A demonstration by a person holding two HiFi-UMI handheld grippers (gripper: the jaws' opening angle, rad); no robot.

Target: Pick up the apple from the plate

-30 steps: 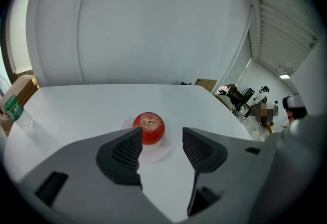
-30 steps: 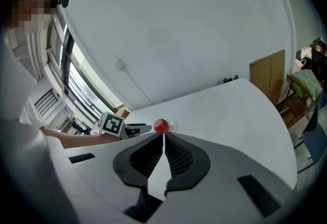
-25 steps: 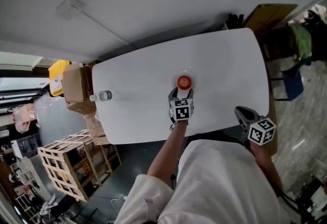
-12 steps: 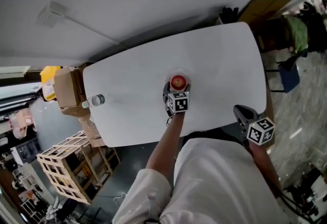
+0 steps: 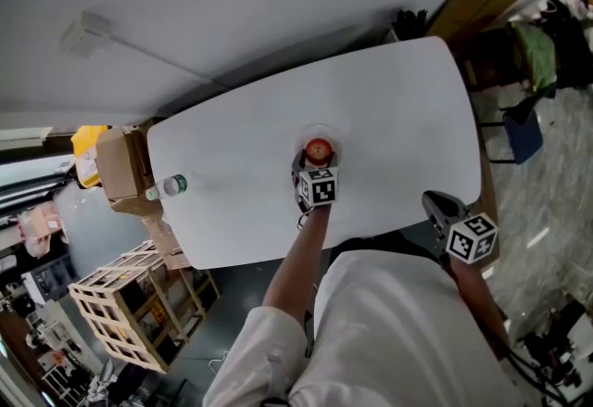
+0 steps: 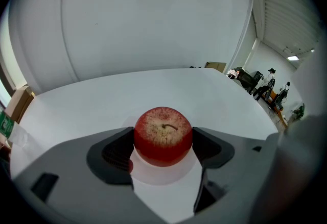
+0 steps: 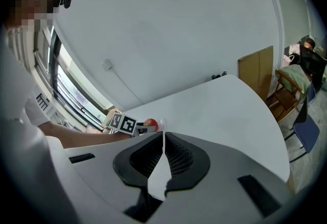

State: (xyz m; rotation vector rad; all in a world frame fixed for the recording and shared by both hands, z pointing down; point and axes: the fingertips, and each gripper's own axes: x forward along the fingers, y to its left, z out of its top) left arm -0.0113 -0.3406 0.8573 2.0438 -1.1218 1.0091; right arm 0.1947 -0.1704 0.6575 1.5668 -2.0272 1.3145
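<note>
Your left gripper has just closed its jaws onto the apple on the plate; bottle well apart, right gripper clenched empty

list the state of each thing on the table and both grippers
left gripper: jaws have just been closing, pads on both sides of apple
right gripper: shut, empty
apple: upright on plate, not lifted
plate: flat on table
bottle: at table's left edge, untouched

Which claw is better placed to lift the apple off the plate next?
Left. The left claw has just been closing and presses the apple on the plate; the right claw is shut, at the table edge.
</note>
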